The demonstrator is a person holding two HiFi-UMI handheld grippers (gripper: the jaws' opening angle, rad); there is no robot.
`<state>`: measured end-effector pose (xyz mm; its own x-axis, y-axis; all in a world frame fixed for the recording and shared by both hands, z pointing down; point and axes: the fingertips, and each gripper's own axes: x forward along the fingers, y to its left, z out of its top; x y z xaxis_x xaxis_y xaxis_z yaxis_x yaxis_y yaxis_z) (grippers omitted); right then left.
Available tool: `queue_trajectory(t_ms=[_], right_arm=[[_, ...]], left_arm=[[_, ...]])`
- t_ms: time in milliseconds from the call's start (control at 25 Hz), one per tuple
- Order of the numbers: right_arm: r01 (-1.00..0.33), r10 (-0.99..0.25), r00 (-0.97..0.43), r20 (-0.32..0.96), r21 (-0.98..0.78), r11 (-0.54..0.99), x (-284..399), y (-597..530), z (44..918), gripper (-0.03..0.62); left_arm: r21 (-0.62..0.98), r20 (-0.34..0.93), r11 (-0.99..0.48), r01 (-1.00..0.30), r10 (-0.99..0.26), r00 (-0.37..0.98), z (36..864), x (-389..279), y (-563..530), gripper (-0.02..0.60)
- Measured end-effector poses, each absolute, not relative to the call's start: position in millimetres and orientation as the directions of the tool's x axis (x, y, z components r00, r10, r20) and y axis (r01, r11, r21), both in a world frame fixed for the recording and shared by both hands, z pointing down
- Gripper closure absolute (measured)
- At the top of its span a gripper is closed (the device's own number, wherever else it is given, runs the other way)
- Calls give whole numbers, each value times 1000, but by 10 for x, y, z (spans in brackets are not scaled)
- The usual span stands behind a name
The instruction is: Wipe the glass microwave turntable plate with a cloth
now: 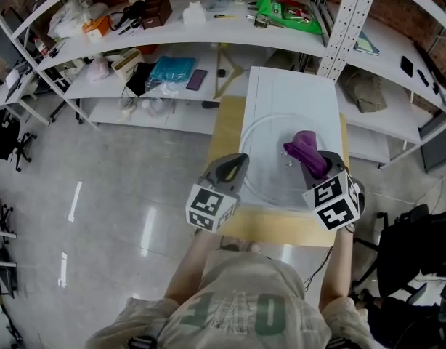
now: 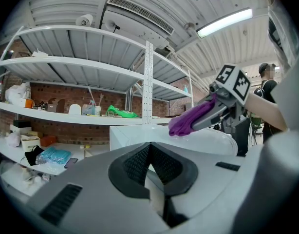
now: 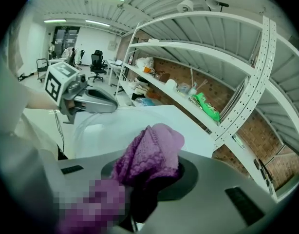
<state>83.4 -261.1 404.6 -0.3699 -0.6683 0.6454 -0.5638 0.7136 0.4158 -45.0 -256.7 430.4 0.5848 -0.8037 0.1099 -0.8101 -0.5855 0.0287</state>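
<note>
Purple cloth (image 1: pixel 304 145) is bunched between my right gripper's (image 1: pixel 315 167) fingers, which are clamped on it. It is over the right part of the glass turntable plate (image 1: pixel 270 173), though I can't tell if it touches. The plate lies on the near half of the white counter (image 1: pixel 296 93). My left gripper (image 1: pixel 239 160) is at the counter's left edge, with its fingers closed on the plate's left rim.
</note>
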Motion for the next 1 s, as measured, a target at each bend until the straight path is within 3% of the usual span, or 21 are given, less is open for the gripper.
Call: queue_trajectory(t_ms=[560,1000], right_arm=[[-535,-595,-416,688,344,772,777,-1549,4144,536],[-526,-604,-450,658,352,774,858,-1588,4023,536]], left_arm=[[23,127,-575,-818,-810,573,4334,-462,-2556,580],[14,131,-570,-822,-814,566,4337,-450,-2583,580]])
